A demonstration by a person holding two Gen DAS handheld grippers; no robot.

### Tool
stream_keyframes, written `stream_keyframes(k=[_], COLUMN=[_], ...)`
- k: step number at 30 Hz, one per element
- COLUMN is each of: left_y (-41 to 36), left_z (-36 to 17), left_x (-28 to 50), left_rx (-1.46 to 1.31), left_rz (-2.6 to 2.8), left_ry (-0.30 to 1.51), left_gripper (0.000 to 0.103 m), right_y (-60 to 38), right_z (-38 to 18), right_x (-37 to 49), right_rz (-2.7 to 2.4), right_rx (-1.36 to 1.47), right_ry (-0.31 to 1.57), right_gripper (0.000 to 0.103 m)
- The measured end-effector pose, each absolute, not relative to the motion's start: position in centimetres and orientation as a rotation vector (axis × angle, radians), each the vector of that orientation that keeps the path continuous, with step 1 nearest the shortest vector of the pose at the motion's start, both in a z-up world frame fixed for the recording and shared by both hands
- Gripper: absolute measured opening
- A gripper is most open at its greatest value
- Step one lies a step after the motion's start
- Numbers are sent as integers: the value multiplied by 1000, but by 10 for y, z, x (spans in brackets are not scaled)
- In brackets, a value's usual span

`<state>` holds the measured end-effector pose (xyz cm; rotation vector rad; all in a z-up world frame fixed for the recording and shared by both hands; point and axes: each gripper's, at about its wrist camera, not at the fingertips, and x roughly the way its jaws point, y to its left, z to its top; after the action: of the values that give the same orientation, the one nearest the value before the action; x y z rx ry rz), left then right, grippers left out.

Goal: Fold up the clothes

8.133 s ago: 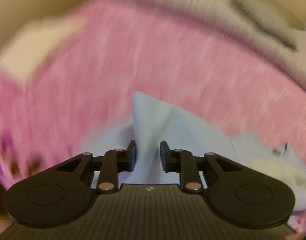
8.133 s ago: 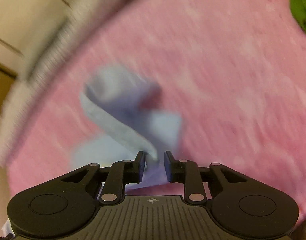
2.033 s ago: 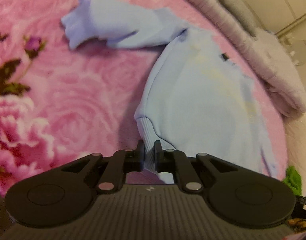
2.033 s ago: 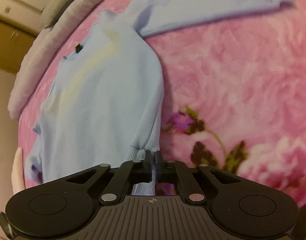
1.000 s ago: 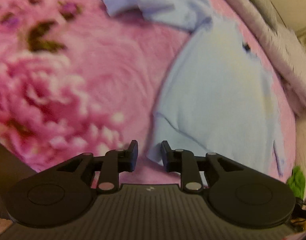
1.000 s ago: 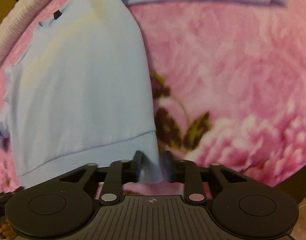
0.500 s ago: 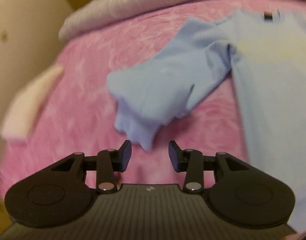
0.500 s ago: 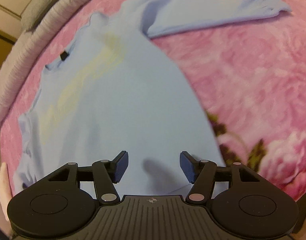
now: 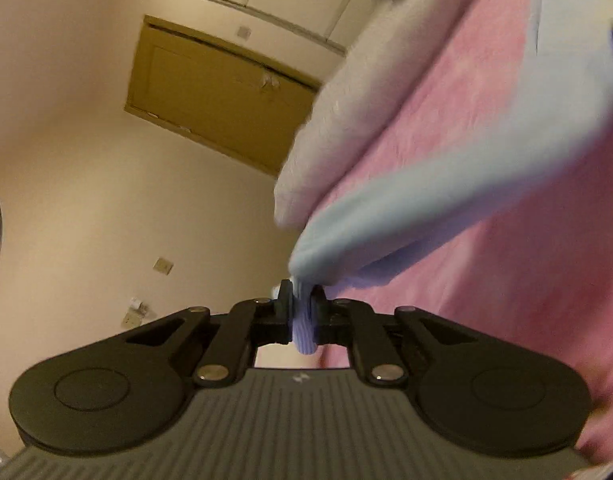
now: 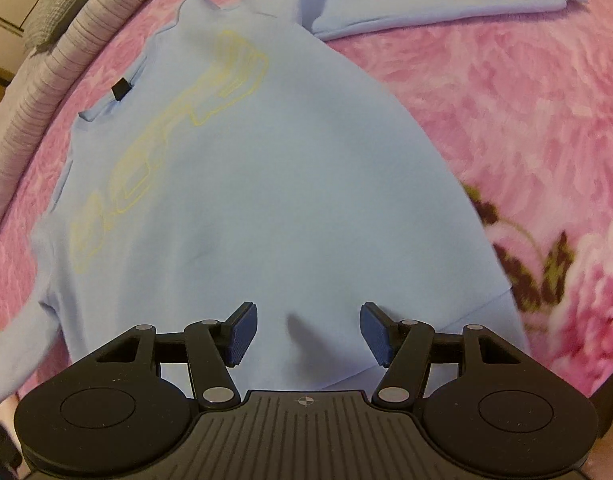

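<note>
A light blue sweatshirt with a yellow outline print lies flat, front up, on a pink floral blanket. Its right sleeve stretches out to the far right. My right gripper is open and empty, just above the hem. In the left wrist view my left gripper is shut on the ribbed cuff of the left sleeve, which rises taut from the blanket. In the right wrist view that sleeve runs off at the lower left.
A grey ribbed bedcover borders the blanket along the far side and also shows in the left wrist view. Beyond the bed edge are a beige wall and a brown door.
My left gripper was open over the left sleeve half a second ago; it has shut on the cuff and lifted it. My right gripper stayed open above the hem after letting go.
</note>
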<state>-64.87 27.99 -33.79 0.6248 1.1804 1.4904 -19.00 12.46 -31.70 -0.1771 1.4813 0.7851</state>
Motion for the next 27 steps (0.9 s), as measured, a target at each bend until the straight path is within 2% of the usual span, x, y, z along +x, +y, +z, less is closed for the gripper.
stream_keyframes(k=[2,5,7,12,15,22,27], left_y=[287,293,293,291,276,243,235], left_z=[-359,-418,-428,-376,-340,-301,-312], left_x=[-673,-695,-703,-709,-697,-574,-500], left_rx=[590,511,434,16,-280,-832,-941], left_rz=[1442,1287,1258,1418,1466,1110,1046], left_ry=[1288,1514,1540,1432,1296,845,775], left_gripper=[12,13,13,13,12,13,13], right_y=[126,130,131,116,103,70,36], right_z=[-317,-320,-319,-314,-313,-312,-311], right_x=[-196,-206,-211,-202,-182,-115,-46], right_rz=[781,796,815,809,780,727,668], right_rx=[-167,-179,-191,-185,-144,-13,139], right_ry=[1483,1488,1486,1467,1459,1417,1354], right_gripper=[61,61,61,61,61,61,61])
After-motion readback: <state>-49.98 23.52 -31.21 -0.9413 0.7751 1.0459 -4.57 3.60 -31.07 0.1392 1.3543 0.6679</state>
